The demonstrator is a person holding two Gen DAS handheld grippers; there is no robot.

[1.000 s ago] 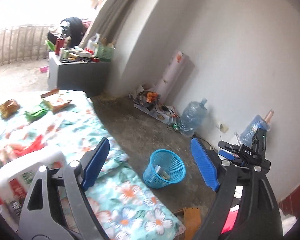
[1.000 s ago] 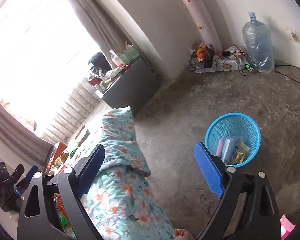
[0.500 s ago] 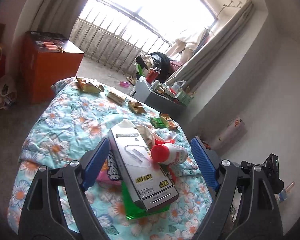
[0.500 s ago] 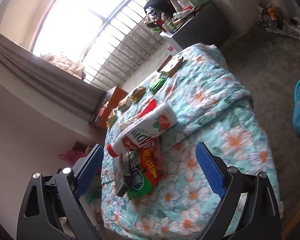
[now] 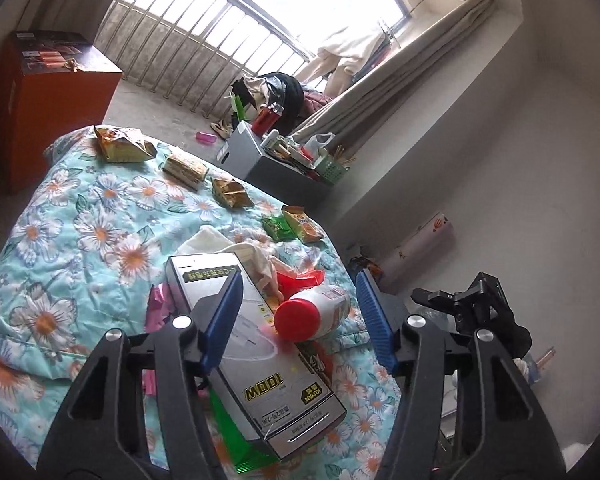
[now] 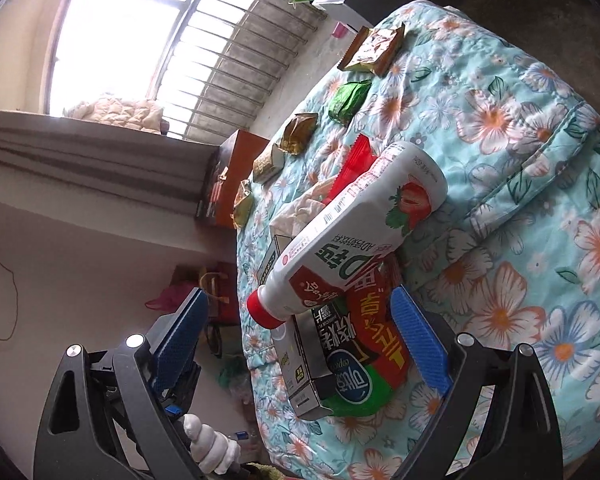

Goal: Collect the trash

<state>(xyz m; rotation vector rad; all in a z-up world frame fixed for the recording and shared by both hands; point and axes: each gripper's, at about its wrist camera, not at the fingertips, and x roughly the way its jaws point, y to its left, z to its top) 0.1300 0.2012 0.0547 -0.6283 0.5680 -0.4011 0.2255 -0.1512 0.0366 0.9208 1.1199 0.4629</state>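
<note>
My left gripper (image 5: 298,320) hangs over the trash heap on the floral quilt (image 5: 72,216); its jaws have just been closing, the red-capped bottle (image 5: 312,312) between them, pads not pressing it. The bottle lies on its side across a silver box (image 5: 256,364) and a red-and-green snack bag (image 6: 364,352). My right gripper (image 6: 300,340) stands spread around the same heap, gripping nothing. More wrappers (image 5: 228,192) lie scattered farther along the quilt.
</note>
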